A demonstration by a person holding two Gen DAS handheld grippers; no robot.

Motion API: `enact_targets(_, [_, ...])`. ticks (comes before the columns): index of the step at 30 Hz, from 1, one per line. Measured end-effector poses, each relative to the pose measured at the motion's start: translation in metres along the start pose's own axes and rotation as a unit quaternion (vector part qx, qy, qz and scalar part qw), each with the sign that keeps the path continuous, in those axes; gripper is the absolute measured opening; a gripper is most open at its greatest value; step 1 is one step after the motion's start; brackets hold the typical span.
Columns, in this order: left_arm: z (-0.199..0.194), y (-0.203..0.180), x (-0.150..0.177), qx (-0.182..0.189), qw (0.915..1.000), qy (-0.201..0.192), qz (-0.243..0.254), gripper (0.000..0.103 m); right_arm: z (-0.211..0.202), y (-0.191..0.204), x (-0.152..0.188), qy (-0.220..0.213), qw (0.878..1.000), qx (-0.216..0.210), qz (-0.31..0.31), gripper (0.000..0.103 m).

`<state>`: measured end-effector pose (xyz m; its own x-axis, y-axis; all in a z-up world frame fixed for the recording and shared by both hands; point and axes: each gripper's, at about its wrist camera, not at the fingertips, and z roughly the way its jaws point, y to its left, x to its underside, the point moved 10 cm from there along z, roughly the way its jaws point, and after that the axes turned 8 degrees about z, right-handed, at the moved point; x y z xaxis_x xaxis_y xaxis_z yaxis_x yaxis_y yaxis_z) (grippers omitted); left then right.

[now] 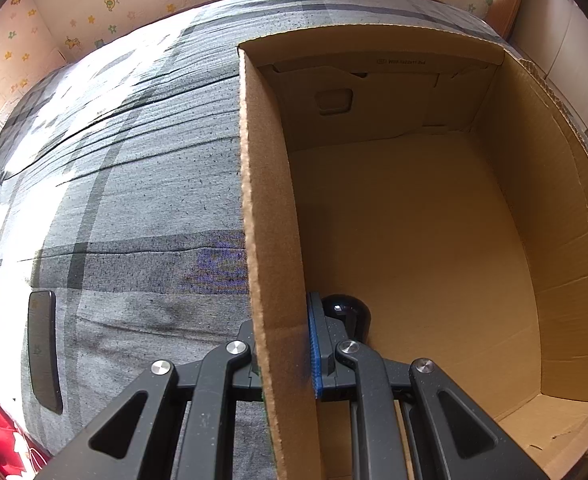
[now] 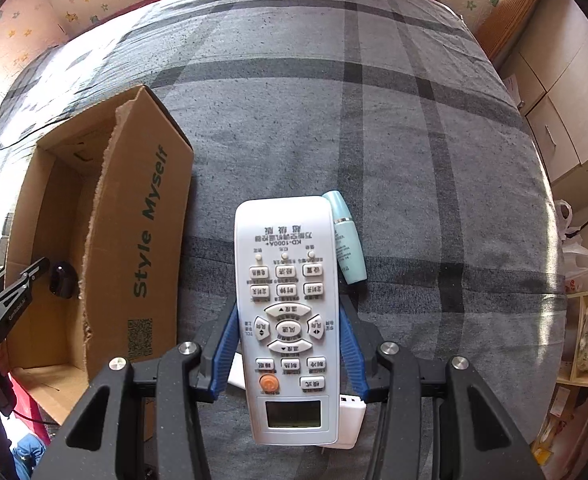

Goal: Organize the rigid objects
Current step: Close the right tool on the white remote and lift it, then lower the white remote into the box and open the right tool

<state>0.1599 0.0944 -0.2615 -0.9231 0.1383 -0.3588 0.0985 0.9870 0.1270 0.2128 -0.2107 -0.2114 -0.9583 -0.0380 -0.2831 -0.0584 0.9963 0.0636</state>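
Over bedsheet (image 2: 374,120): right gripper (image 2: 289,344) clamps AC remote (image 2: 287,320) for boxing; left gripper (image 1: 281,356) pinches cardboard box (image 1: 269,240) wall, steadying it.

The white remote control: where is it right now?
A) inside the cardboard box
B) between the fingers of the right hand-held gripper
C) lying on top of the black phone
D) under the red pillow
B: the white remote control sits between the blue pads of the right hand-held gripper, over the grey plaid bedsheet, outside the cardboard box.
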Motion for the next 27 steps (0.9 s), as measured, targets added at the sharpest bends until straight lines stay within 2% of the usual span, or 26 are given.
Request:
enact_targets(13, [-0.002, 0.002, -0.001, 0.002, 1.0000, -0.001, -0.002, 0.015, -0.030, 0.055, -0.005, -0.023, 0.999, -0.019, -0.040, 0.050])
enact_targets(20, [-0.002, 0.002, -0.002, 0.003, 1.0000, -0.001, -0.002, 0.015, -0.042, 0.094, -0.008, -0.030, 0.997, -0.046, -0.055, 0.050])
enact_targets(27, [-0.001, 0.001, -0.001, 0.002, 1.0000, -0.002, -0.004, 0.015, -0.038, 0.134, -0.008, -0.026, 0.995, -0.066, -0.073, 0.050])
